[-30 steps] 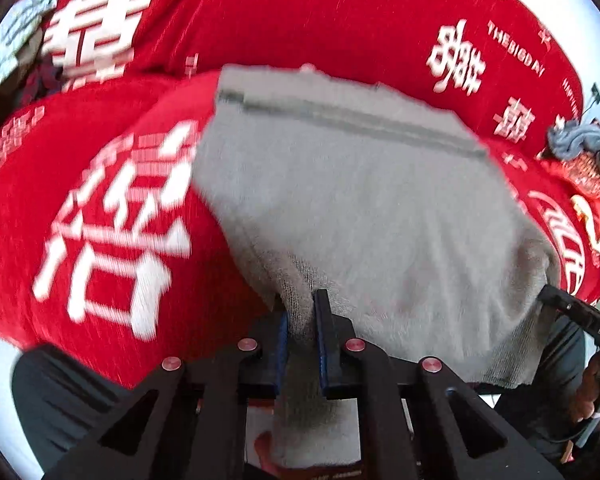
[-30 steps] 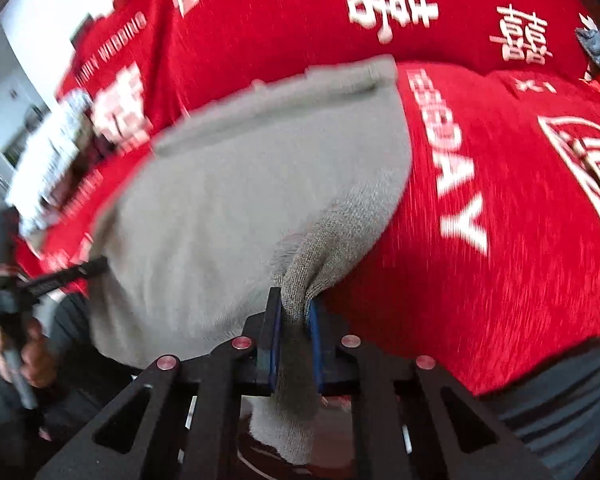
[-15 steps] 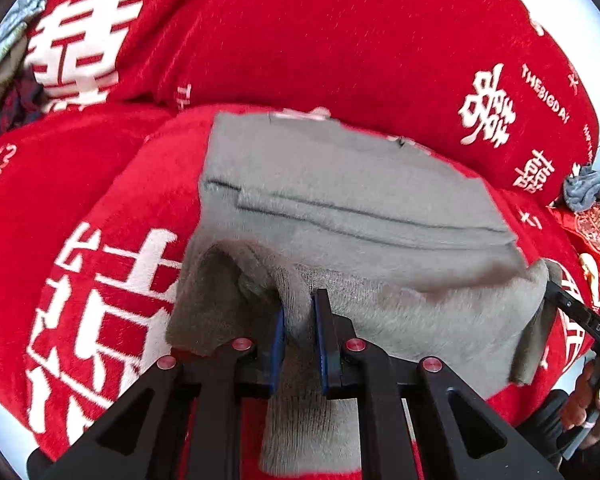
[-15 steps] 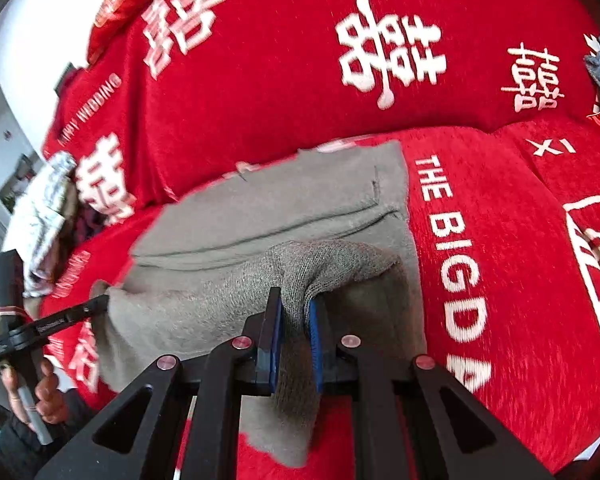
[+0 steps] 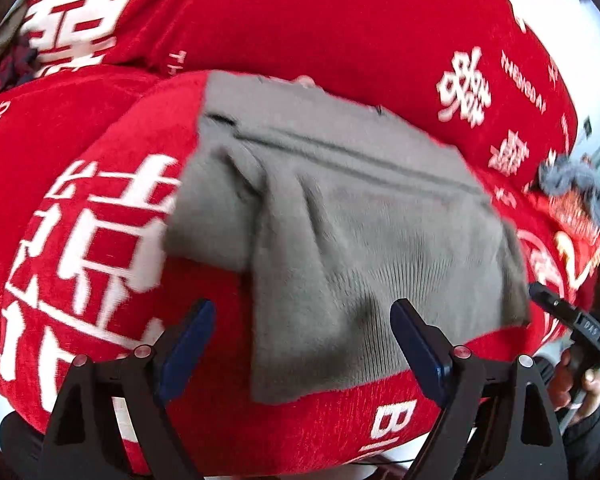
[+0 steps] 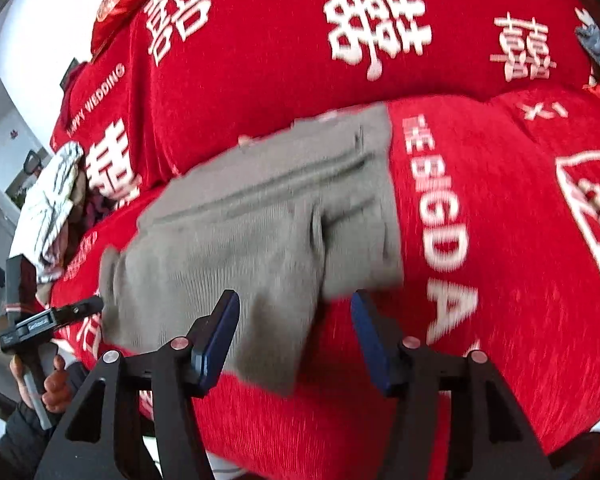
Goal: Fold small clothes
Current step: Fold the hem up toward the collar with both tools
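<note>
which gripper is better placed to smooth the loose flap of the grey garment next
Left, probably. The loose flap sticks out just ahead of the open left gripper; the right gripper, also open, faces the garment's opposite side.

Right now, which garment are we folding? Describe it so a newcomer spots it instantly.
Find the red cover with white lettering. On its front cushion, just ahead of both open grippers, lies the grey knit, folded over on itself. It is the only plain grey piece there; the other clothes sit heaped at the far edges.
</note>
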The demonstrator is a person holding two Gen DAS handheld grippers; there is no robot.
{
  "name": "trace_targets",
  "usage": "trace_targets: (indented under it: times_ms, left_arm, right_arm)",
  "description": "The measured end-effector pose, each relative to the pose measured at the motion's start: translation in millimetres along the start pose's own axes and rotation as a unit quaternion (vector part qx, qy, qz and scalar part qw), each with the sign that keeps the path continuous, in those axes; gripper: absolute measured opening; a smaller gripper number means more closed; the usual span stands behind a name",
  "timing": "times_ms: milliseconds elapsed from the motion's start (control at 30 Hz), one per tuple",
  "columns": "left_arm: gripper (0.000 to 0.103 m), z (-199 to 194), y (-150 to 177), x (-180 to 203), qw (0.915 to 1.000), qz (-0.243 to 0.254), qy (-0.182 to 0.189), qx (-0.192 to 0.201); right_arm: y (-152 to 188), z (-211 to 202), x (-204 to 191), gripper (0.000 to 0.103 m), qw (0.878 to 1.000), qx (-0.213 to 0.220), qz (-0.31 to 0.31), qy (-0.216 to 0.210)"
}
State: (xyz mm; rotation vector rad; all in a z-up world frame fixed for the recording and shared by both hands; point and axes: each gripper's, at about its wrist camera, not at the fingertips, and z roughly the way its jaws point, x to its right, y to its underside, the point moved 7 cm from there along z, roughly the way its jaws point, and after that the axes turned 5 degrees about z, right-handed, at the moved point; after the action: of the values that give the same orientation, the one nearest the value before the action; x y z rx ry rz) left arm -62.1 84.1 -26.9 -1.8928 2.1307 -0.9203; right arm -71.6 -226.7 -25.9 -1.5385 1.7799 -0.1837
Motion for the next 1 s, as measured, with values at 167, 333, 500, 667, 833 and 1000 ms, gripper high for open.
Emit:
trace_targets:
  times_ms: [167,333,500,667,833,1000]
  left_arm:
    - [0.029,13.5,-0.5,24.2,0.9991,0.036,-0.023,-0.01]
    - [0.013,-8.7,-11.1,30.2,0.9992,0.033,-0.017,0.014]
    - [0.013,-56.8,-45.9,36.6,0.9954,0.029,-0.015,0.09]
    - [0.013,-83.3,-87.7,34.5,0.9906,0.014,-0.027,0.133]
    - [0.013,-91.7,-120.3,28.4,0.9882,-0.013,-0.033,0.149]
    - [0.013,-86.0,-144.6,25.7,0.9876,-0.02,-0.045,0.149]
  right_arm:
    - [5.3,21.5,-8.9,0.026,0.999,-0.037,0.007,-0.028]
    - [-5.0,2.7,-27.0,0.013,0.998,-0.012,-0.006,-0.066]
    - [-36.6,-40.9,-49.0,0.012,0.993,0.047,-0.01,-0.111]
    - [-81.1,-64.7,-70.8,0.012,0.989,0.098,-0.014,-0.108]
    - [-115.2,-71.6,-87.5,0.012,0.988,0.12,-0.014,-0.095]
    - [-142.6,-60.3,-94.7,0.012,0.99,0.122,-0.007,-0.071]
